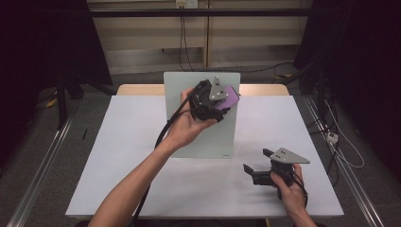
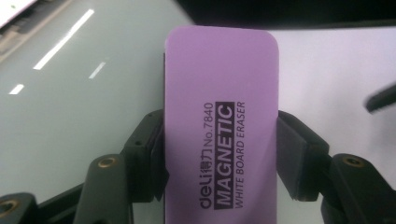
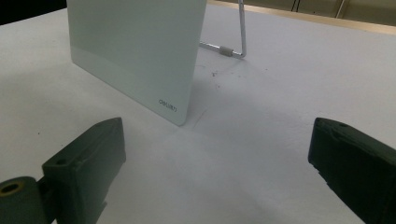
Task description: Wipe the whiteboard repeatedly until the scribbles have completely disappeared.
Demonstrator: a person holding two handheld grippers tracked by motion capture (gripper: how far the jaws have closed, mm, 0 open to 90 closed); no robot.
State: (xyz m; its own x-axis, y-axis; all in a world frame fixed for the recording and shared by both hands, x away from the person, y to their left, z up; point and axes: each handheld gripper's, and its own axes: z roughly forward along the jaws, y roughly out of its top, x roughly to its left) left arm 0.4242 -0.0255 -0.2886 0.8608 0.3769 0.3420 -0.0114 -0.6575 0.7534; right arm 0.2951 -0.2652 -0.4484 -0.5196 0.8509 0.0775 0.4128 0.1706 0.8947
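Purple and flat, the eraser [image 2: 219, 126] sits clamped between the pads of the left gripper [image 1: 218, 100], which presses on its two long edges about midway along its length. Its printed face reads as a magnetic whiteboard eraser. Just beyond the gripper's tips stands the whiteboard [image 1: 189, 85], tilted back on a wire stand [image 3: 236, 42], and the eraser is held at its upper right part; whether it touches the glassy surface I cannot tell.

It looks light and stiff on top, probably with a soft felt underside, so a side grip on the hard shell suits it. The smooth plastic edges could slip under a hard wiping push, and its magnet may tug it toward the board.

Nearer the person, the right gripper [image 1: 257, 171] rests on the white counter [image 1: 123, 156] with its jaws wide apart and nothing between them, facing the board's lower corner.
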